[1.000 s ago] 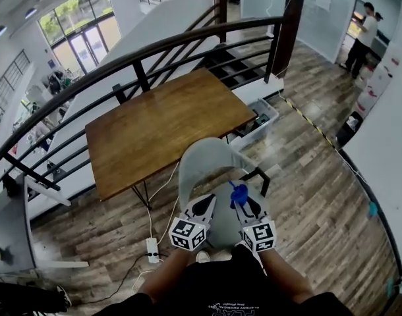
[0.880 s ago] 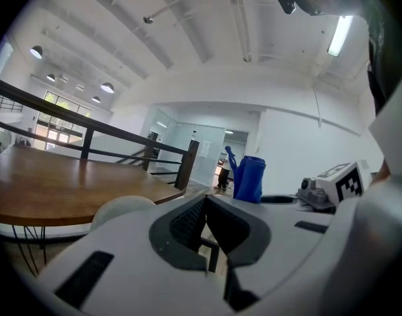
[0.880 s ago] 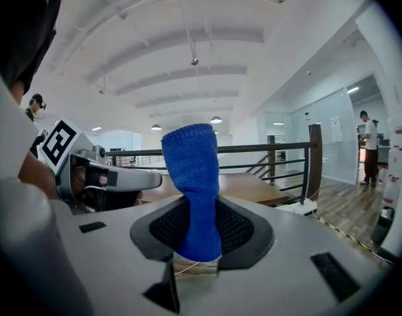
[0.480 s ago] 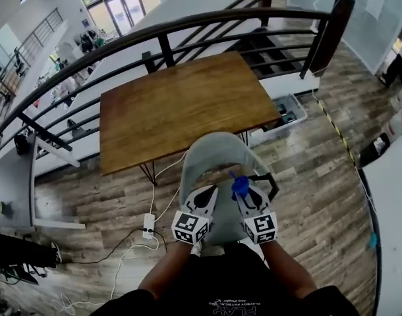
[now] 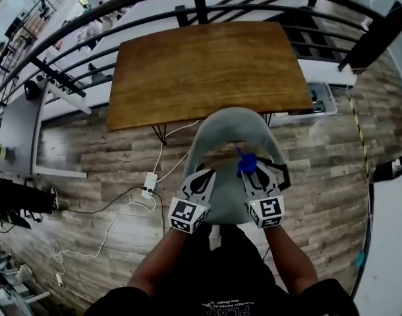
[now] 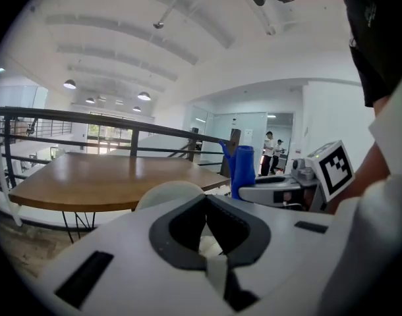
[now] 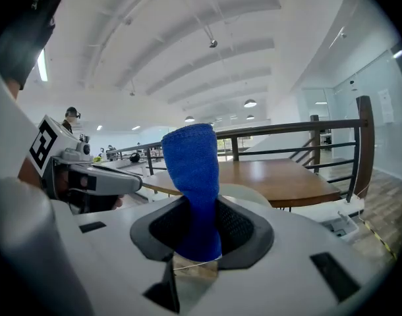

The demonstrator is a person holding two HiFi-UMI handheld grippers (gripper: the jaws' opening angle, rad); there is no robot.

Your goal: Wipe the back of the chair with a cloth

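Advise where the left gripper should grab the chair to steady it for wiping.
Probably the curved top rim of the backrest, left of centre. Come down from above with the jaws straddling the thin shell edge. That rim looks like the only narrow lip, and the rest is broad curved surface. The left gripper is empty; the right gripper holds the blue cloth.

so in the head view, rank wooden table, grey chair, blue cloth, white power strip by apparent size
Brown wooden table
Grey plastic chair
Blue cloth and white power strip: about alike, cloth nearer the camera, so unranked.
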